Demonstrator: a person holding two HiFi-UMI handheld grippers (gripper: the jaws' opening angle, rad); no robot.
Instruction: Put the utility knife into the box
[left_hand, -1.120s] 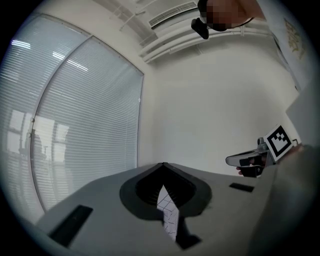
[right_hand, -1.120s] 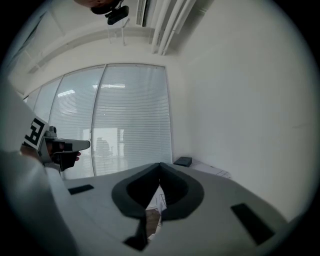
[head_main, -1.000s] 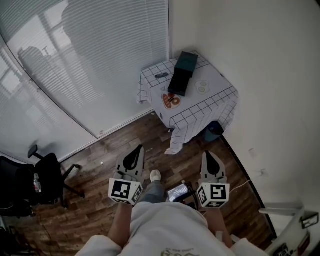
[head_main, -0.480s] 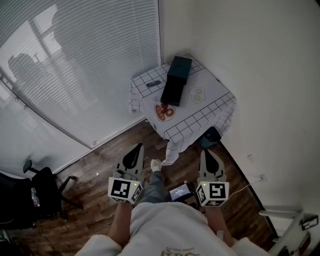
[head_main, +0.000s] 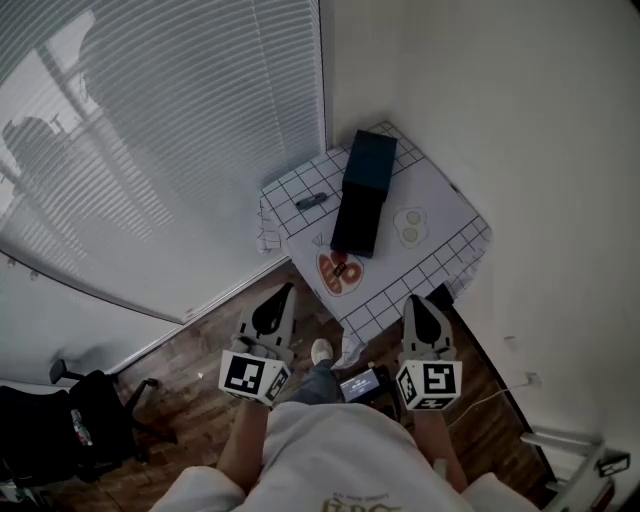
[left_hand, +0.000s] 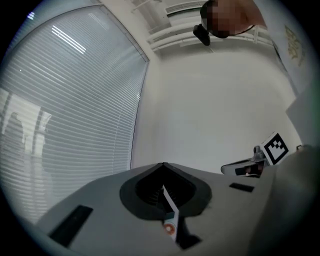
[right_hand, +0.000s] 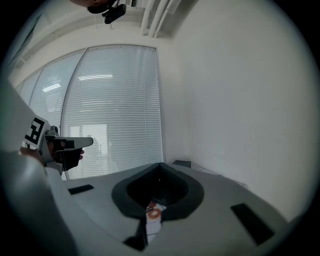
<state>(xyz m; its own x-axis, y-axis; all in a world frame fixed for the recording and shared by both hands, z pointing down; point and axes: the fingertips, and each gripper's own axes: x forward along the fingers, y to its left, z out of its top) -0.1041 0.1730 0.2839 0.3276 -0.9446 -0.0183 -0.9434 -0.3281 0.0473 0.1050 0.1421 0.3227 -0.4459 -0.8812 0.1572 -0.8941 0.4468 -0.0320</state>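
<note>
A person holds the left gripper (head_main: 282, 297) and right gripper (head_main: 417, 305) level and side by side, both with jaws pressed together on nothing, pointing at a small table under a white grid-patterned cloth (head_main: 440, 200). A long dark rectangular box (head_main: 362, 192) lies along the table's middle, its inside not discernible. The small dark utility knife (head_main: 310, 201) lies on the cloth near the left edge, apart from the box.

The person has walked forward: the desk (head_main: 445, 200) and its dark box (head_main: 365, 190) lie closer, and the office chair (head_main: 85, 425) has slipped toward the lower-left corner.
</note>
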